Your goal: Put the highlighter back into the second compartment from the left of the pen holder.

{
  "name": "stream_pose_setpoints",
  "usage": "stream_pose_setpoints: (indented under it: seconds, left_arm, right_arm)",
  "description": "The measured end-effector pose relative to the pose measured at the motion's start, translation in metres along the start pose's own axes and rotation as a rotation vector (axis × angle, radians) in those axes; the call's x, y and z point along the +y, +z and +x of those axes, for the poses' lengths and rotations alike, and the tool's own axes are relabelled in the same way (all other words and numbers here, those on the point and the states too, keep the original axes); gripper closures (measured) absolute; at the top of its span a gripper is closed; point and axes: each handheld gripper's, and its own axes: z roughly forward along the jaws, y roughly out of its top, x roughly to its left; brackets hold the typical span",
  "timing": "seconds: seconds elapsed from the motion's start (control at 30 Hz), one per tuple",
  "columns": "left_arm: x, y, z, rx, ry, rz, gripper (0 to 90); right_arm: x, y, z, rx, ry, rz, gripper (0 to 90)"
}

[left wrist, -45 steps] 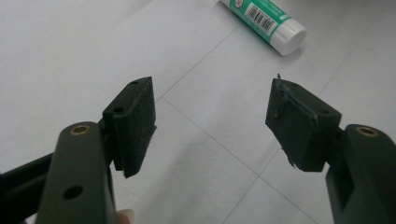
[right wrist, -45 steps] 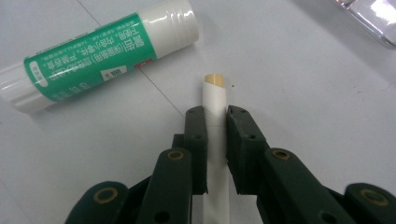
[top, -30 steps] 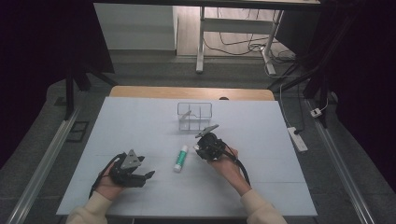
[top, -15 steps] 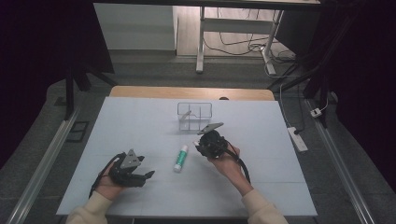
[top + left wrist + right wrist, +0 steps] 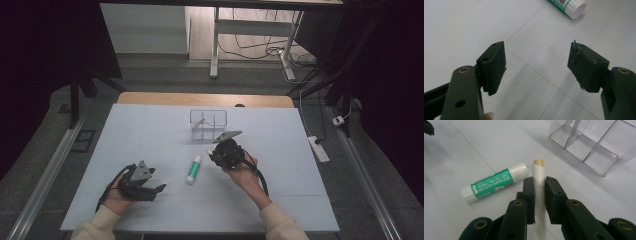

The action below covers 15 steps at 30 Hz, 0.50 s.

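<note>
Your right gripper (image 5: 539, 188) is clamped on a slim white paper-wrapped stick with a tan tip (image 5: 539, 173), which points toward twelve o'clock in its own view. A green-and-white glue stick tube (image 5: 495, 184) lies on the pale table (image 5: 300, 150) at its ten o'clock, a clear plastic divided organiser (image 5: 589, 142) at two o'clock. Your left gripper (image 5: 537, 67) stands wide, nothing between its pads.

Glossy plastic glue stick (image 5: 495, 184) with a paper label, clear smooth plastic organizer (image 5: 596, 143), matt white surface (image 5: 150, 135), matt black fingers (image 5: 494, 66).
</note>
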Motion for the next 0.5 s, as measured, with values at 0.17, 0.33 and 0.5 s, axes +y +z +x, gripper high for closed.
stream_pose_setpoints:
  seconds: [0.17,0.33,0.5]
  left_arm:
    - [0.0001,0.0003,-0.0003,-0.001,0.0,0.0,30.6]
    - [0.0002,0.0006,-0.0006,0.001,0.002,0.002,30.4]
    - [0.0003,0.0009,-0.0007,0.0,0.002,0.002,30.2]
  right_arm:
    - [0.0,0.0012,0.0016,0.017,-0.005,-0.009,78.1]
    - [0.0007,-0.0001,0.0031,0.027,-0.011,-0.024,78.1]
    - [0.0018,-0.0028,0.0036,0.03,-0.014,-0.044,78.1]
